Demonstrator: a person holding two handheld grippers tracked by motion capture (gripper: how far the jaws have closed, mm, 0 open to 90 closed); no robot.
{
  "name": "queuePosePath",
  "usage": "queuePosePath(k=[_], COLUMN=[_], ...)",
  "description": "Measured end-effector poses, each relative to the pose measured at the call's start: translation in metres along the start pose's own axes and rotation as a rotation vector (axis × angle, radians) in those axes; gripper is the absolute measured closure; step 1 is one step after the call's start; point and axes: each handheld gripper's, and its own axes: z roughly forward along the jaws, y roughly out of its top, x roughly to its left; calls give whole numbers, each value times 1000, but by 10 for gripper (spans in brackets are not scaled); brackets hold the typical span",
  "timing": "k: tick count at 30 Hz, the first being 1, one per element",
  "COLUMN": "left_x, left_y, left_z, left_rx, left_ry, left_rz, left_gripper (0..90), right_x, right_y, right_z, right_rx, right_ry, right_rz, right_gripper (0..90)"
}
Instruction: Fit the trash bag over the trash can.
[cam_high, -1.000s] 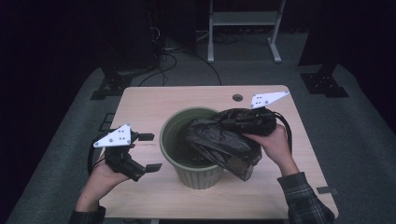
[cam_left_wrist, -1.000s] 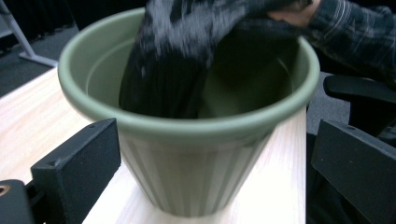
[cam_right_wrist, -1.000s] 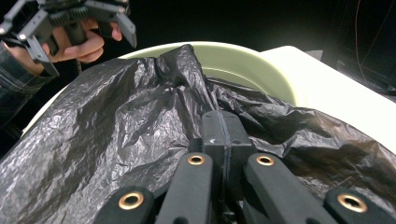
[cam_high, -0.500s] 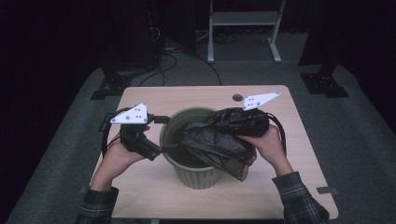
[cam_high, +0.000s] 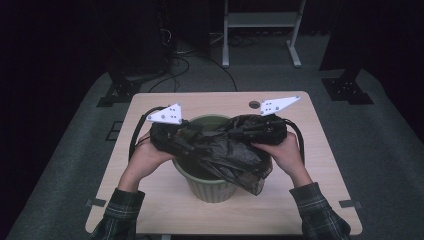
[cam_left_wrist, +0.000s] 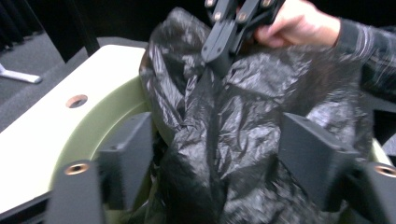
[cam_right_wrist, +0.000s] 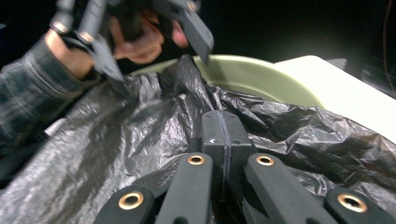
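Over the green bin (cam_high: 212, 187) at mid-table (cam_high: 320, 165) we note a crumpled black bag (cam_high: 230, 155), draped on the rim and partly inside. Our right gripper (cam_right_wrist: 223, 133) is clamped tight on a fold of it. Our left gripper (cam_left_wrist: 215, 144) has just been closing; its jaws stand apart either side of the bag, pads not pressing.
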Motion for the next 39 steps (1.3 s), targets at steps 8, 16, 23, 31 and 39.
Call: queuePosePath(k=[8, 16, 23, 31, 39], left_x=[-1, 4, 5, 2, 1], left_y=[2, -7, -13, -13, -14], left_z=[9, -2, -12, -8, -8], left_rx=[94, 58, 37, 38, 52], left_ry=[-17, 70, 105, 97, 102], left_rz=[16, -52, -71, -73, -68], left_gripper=[818, 870, 869, 869, 870], right_x=[4, 0, -1, 1, 1], right_y=[7, -1, -20, -34, -38], right_z=[2, -28, -71, -66, -52], right_rx=[-15, -53, -79, -51, -17], right_ry=[2, -65, -119, -93, -70], right_rz=[-19, 7, 51, 83, 70], right_gripper=[887, 696, 583, 474, 900])
